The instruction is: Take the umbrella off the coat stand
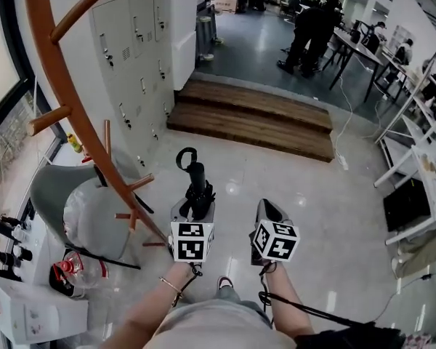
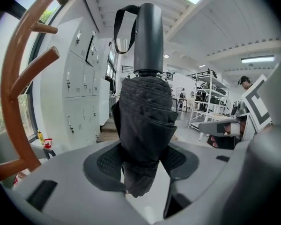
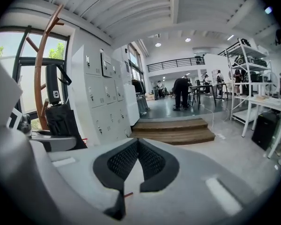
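**Head view:** Your left tool (image 1: 194, 208) holds the folded black fabric umbrella (image 1: 195, 182) upright beside the curved brown wooden coat stand (image 1: 64, 86), apart from its pegs. The tool hides the umbrella's lower end.

**Left gripper view:** The pads clench the canopy low, probably so the handle strap hangs clear. The stand's top is cut off.

**Right gripper view:** Your right tool (image 3: 136, 159) is closed and empty.

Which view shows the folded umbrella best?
The left gripper view: the umbrella fills the frame, upright, close and sharp, clamped in the left gripper. The head view shows the umbrella small from above; the right gripper view shows it side-on near its left edge.
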`<state>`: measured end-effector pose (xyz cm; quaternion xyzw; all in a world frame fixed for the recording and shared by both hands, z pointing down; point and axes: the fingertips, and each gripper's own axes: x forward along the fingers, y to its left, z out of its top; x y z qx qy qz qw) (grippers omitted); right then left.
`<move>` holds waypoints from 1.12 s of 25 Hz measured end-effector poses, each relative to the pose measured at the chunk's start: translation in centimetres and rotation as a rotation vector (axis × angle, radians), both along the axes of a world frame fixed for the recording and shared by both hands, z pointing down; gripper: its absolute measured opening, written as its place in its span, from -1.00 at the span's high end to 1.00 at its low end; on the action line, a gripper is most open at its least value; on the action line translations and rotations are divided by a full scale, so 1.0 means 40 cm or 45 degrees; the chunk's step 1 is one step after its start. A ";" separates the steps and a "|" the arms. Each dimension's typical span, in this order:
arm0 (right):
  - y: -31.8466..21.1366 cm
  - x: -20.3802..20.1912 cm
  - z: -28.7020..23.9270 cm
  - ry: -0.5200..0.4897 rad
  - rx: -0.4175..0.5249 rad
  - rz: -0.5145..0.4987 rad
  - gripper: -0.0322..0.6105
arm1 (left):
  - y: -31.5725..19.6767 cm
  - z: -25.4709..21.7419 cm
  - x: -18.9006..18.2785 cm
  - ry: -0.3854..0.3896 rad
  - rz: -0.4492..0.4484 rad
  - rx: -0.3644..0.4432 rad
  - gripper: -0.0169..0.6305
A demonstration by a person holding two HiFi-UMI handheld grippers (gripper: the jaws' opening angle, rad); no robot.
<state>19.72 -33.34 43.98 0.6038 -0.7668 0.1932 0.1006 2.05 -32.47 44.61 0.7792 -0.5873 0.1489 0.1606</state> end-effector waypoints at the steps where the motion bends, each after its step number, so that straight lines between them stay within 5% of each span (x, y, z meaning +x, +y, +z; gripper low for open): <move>1: 0.011 0.006 0.005 0.006 -0.008 0.019 0.89 | 0.000 0.002 0.000 0.003 0.011 -0.003 0.26; 28: 0.025 0.050 0.017 0.048 -0.010 0.091 0.89 | -0.031 0.010 0.026 -0.015 0.072 -0.015 0.26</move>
